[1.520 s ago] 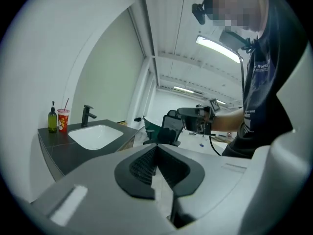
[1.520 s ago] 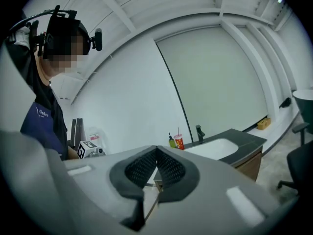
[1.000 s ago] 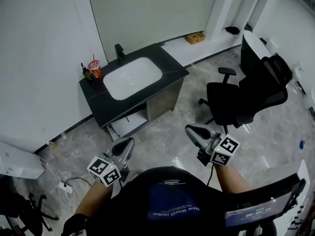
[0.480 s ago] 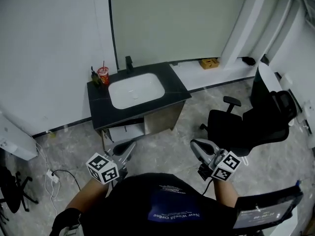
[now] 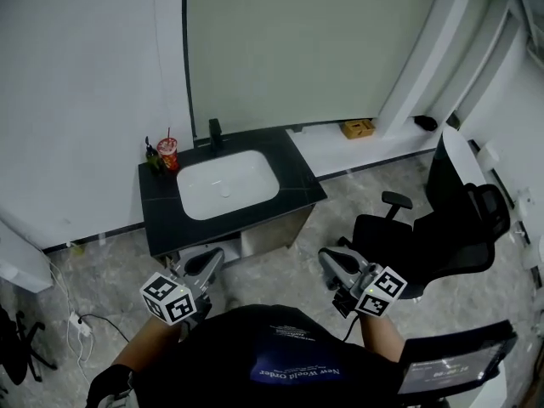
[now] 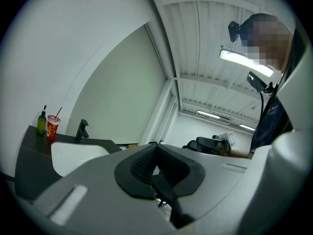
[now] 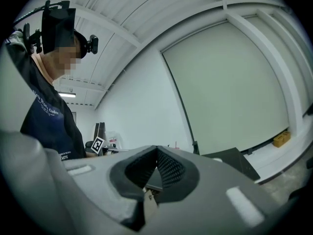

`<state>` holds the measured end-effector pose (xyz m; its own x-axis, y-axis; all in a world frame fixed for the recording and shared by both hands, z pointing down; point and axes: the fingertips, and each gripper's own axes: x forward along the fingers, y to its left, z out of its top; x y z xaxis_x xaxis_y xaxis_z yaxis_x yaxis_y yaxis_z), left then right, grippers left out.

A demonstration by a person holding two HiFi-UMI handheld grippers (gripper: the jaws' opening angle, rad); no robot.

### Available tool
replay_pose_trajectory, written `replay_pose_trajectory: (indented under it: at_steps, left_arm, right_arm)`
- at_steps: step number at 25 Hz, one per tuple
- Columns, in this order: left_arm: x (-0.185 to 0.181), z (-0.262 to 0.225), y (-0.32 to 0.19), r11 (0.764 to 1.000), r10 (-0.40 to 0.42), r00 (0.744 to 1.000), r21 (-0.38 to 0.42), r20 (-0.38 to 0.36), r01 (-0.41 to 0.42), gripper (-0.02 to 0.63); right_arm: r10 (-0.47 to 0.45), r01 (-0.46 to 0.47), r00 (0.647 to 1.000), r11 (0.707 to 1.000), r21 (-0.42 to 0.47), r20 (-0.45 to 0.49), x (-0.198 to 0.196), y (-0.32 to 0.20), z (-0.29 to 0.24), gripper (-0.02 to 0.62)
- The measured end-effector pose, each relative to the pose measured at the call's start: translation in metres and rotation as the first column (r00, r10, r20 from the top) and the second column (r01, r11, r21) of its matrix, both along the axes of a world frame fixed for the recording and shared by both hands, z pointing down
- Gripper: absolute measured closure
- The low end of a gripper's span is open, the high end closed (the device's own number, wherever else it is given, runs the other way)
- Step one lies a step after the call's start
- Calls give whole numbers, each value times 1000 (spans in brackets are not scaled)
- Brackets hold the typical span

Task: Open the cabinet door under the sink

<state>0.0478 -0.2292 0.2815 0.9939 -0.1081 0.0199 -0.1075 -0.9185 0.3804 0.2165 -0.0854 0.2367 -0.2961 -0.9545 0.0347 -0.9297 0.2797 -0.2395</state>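
Note:
The vanity has a black countertop (image 5: 299, 182) with a white sink (image 5: 228, 185). Below it, a grey-brown cabinet door (image 5: 276, 232) shows on the right, and a white recess (image 5: 223, 250) shows to its left. My left gripper (image 5: 212, 257) is shut and empty, with its tips just in front of the recess. My right gripper (image 5: 326, 259) is also shut and empty, to the right of the door and apart from it. The left gripper view shows the shut left gripper (image 6: 157, 148) beside the sink (image 6: 73, 155). The right gripper view shows the right gripper (image 7: 156, 151) shut, and the countertop corner (image 7: 234, 163).
A faucet (image 5: 215, 131), a red cup (image 5: 167, 153) and a green bottle (image 5: 153, 156) stand at the back of the countertop. A black office chair (image 5: 425, 236) stands close on the right. A yellow box (image 5: 357, 128) lies on the ledge behind. A cable (image 5: 76, 321) runs over the floor at the left.
The vanity has come nearer, and both grippers now sit closer to the cabinet front. Both have stayed shut and empty.

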Motion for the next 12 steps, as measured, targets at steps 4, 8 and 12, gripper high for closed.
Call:
replay_pose_trajectory:
  at_steps: [4,8,12]
  left_arm:
    - [14,5,-53,1000,5,1000,-21,18,-4,604]
    - [28,2,-98,1000,11,1000,-7,19,-11,604]
    - [30,-3,-136,1000,-6,999,-4,34,6,604]
  right_arm:
    - [2,-2,1000,1000,9,1,15,-52,-5,594]
    - [18,-19,999,999,33,36,35,-109,-7,594]
    - [-7,3,998,999,54,60,38,-158,-8,594]
